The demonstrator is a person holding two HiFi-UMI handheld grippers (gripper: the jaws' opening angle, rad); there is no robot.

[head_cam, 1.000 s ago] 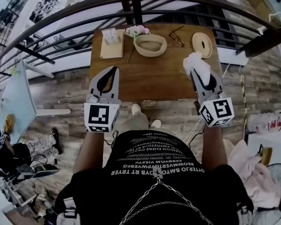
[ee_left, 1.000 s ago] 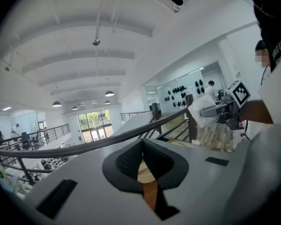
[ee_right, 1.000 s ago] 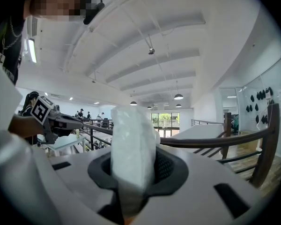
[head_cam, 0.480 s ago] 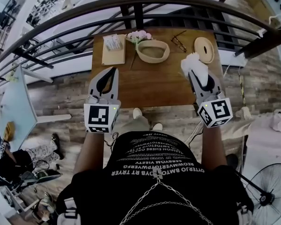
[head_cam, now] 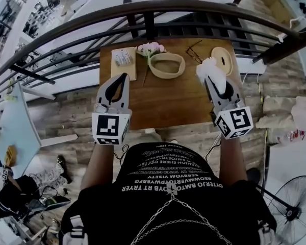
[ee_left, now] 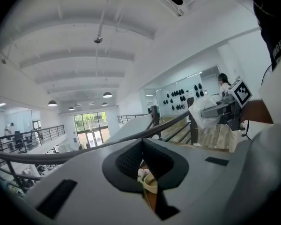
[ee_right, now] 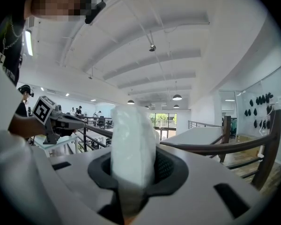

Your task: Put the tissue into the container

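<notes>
A crumpled white tissue (head_cam: pixel 211 68) (ee_right: pixel 132 144) sticks up from my right gripper (head_cam: pixel 212 77) (ee_right: pixel 131 177), which is shut on it above the right part of the wooden table (head_cam: pixel 168 98). It hangs just left of a round wooden lid (head_cam: pixel 222 60). The oval tan container (head_cam: pixel 166 65) stands open at the table's far middle, to the left of the tissue. My left gripper (head_cam: pixel 124 78) (ee_left: pixel 147 184) is shut and empty over the table's left part, short of the container. A sliver of the container (ee_left: pixel 151 185) shows through its jaw slit.
A tissue box on a wooden tray (head_cam: pixel 123 60) sits at the far left of the table, pink flowers (head_cam: pixel 150 48) beside the container, glasses (head_cam: pixel 194 48) at the far right. A dark curved railing (head_cam: pixel 158 6) runs behind the table. A fan (head_cam: pixel 290 208) stands on the floor at the right.
The table has drawn nearer in the head view. Both grippers now reach further over it, and the tissue has come level with the round lid. Neither grip has changed.
</notes>
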